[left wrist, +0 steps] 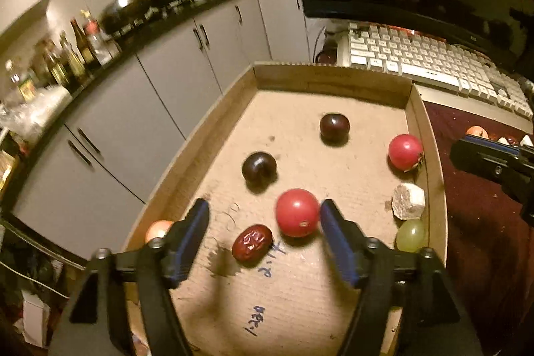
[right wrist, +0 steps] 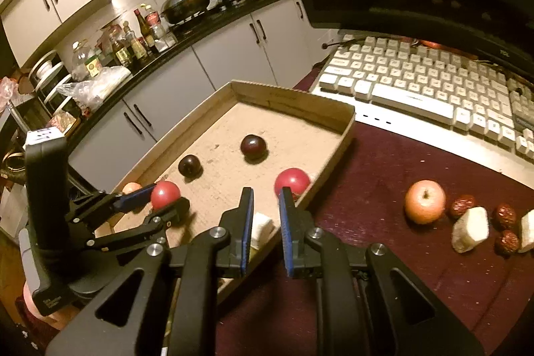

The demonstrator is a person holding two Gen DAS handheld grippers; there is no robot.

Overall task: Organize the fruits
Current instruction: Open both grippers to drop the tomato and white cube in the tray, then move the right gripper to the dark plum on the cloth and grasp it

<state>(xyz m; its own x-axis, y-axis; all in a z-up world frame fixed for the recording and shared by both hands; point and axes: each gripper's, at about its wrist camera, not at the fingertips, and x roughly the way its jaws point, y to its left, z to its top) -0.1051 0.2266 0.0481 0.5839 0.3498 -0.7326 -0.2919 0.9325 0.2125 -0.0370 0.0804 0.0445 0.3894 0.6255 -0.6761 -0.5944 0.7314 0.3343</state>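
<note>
The left hand-held gripper stands spread; the red tomato touching its pad could roll toward the cardboard tray wall.

Tray floor: your widest bare stretch in the cardboard tray lies at its far end, beyond the two dark plums.
Tray centre: crowded; the red tomato sits between your left tongs, touching the right pad, with a red date just beside it.
Tray right wall: blocked by another red fruit, a pale chunk and a green grape.
Table: open maroon cloth lies ahead of your right tongs.
Table right: the apple, dates and pale chunks cluster there.
Far side: the keyboard bars the way.
</note>
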